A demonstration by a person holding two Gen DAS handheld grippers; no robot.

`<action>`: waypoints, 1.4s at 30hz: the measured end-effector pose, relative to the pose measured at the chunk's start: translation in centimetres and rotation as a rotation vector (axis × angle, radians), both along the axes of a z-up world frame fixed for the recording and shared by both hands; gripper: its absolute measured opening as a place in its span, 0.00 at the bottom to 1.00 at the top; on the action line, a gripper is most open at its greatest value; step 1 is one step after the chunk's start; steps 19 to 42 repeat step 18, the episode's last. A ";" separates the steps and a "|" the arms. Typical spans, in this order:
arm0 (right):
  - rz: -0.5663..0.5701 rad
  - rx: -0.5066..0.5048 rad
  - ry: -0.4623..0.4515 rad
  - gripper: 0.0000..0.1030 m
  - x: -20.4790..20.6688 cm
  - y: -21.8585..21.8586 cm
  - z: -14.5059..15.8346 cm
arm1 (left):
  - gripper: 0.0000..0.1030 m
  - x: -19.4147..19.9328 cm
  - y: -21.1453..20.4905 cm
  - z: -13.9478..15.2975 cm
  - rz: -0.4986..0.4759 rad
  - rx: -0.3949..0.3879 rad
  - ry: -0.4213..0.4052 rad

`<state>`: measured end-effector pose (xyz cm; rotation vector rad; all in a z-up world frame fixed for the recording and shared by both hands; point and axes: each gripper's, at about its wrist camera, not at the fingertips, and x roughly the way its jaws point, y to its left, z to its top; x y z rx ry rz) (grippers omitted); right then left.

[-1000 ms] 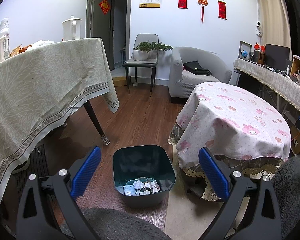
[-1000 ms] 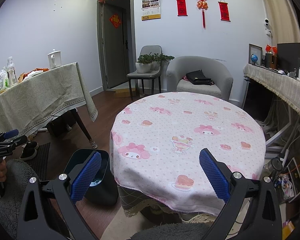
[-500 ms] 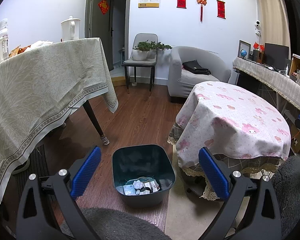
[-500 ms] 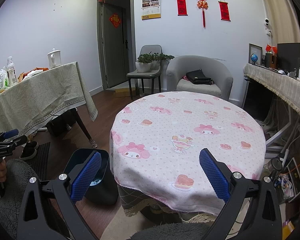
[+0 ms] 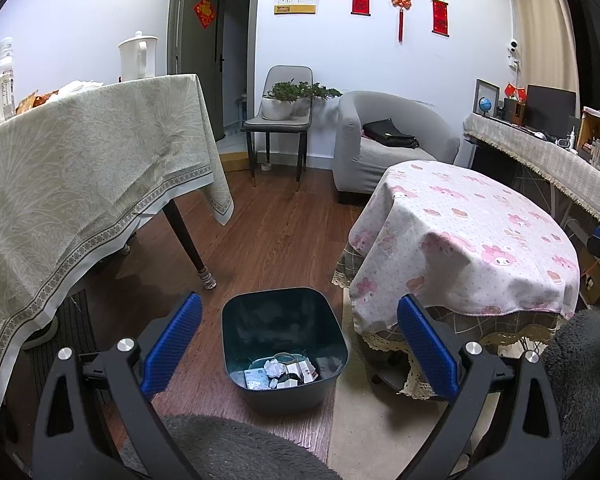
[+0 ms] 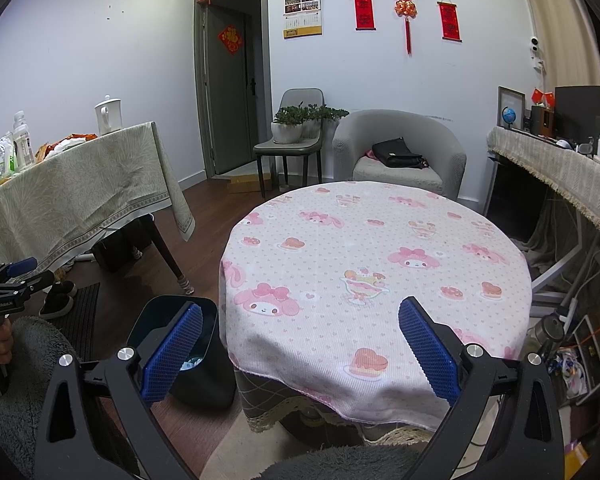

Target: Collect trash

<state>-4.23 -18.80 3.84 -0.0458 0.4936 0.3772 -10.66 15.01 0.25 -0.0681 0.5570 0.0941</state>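
The left gripper [image 5: 298, 344] hangs over the dark bin [image 5: 284, 344], its jaws wide apart and holding nothing. The bin stands on the wooden floor [image 5: 268, 232], just beside the left edge of the round table [image 5: 472, 236], with crumpled paper trash [image 5: 280, 372] at its bottom. The right gripper [image 6: 300, 344] hovers above the table's near edge, jaws also spread and empty.

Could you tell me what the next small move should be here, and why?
Probably none beyond pulling both claws back: the left claw and right claw are open and hold nothing, trash lies in the bin, and the round table looks bare.
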 end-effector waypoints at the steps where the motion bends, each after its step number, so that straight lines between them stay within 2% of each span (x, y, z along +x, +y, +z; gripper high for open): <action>1: 0.000 0.000 0.000 0.97 0.0 0.0 0.0 | 0.97 0.0 0.0 0.0 0.000 0.000 0.000; 42: 0.000 -0.001 0.001 0.97 0.1 -0.1 0.1 | 0.97 0.5 0.2 -0.2 -0.011 -0.003 0.019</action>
